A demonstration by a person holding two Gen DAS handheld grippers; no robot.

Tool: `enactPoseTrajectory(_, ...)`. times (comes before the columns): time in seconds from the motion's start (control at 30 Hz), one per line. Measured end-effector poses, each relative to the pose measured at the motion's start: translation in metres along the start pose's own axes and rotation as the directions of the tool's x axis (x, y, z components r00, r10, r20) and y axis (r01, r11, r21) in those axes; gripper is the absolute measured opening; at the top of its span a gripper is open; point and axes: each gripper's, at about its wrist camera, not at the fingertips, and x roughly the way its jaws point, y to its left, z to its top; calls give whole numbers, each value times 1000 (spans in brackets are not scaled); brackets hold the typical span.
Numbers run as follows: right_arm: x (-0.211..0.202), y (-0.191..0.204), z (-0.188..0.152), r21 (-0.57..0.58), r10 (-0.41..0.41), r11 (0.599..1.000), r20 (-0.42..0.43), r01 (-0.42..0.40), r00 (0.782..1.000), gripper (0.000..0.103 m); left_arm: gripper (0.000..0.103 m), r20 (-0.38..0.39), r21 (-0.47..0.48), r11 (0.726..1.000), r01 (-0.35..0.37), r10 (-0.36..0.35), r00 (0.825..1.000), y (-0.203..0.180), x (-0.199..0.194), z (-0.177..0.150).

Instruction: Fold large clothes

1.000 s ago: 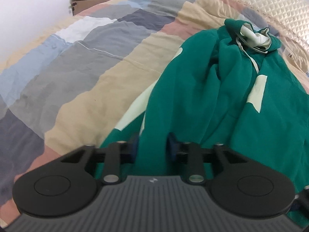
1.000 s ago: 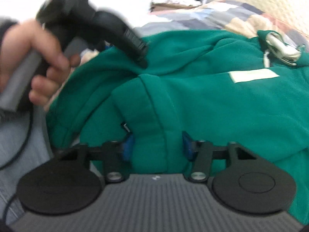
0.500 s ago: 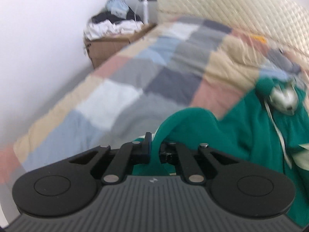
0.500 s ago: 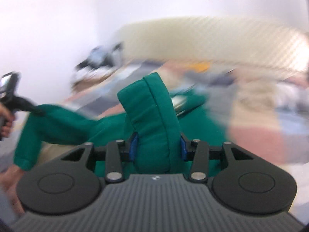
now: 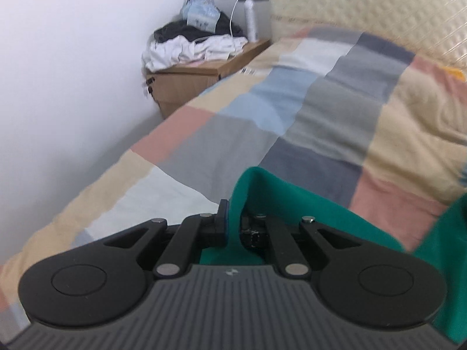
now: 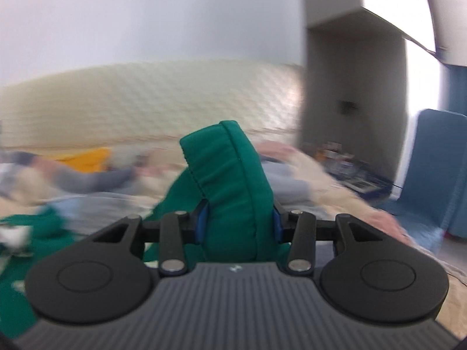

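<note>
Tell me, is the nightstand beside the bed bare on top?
No, the nightstand carries a heap of white and dark clothes, with a white bottle standing at its back corner.

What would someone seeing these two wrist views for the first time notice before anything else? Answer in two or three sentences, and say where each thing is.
The bright green garment stands out: a thick padded fold of it rises between the right gripper fingers in the middle of that view. A thinner edge of it is pinched in the left gripper, above the patchwork bedspread. In the far corner, a pile of clothes sits on a wooden nightstand.
</note>
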Motion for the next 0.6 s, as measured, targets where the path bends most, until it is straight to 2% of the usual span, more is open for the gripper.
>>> enactPoseTrajectory(0.1, 45, -33, -33, 28, -104, 994, -48, 105, 993, 45, 6, -31, -10, 1000, -26, 26, 999, -7, 40, -20)
enactPoseTrajectory(0.23, 93, -68, -94, 69, -183, 977, -216, 202, 959, 45, 6, -30, 38, 999, -22, 23, 999, -19, 68, -41)
enactPoseTrajectory(0.33, 102, -80, -132, 142, -186, 961, -299, 236, 936, 45, 6, -12, 62, 998, -21, 22, 1000, -24, 68, -52)
enactPoseTrajectory(0.43, 103, -84, -154, 199, -167, 952, -304, 234, 938, 46, 7, 3, 45, 999, 4, -4, 1000, -18, 57, -58)
enactPoseTrajectory(0.53, 94, -81, -152, 229, -138, 951, -280, 205, 950, 52, 34, 12, -37, 998, 48, -48, 999, -2, 34, -68)
enactPoseTrajectory(0.57, 94, -81, -148, 243, -119, 952, -274, 188, 954, 54, 51, 30, -81, 993, 84, -82, 996, 7, 22, -74)
enactPoseTrajectory(0.6, 88, -80, -145, 251, -112, 951, -268, 182, 957, 61, 63, 53, -119, 986, 117, -111, 992, 15, 9, -82)
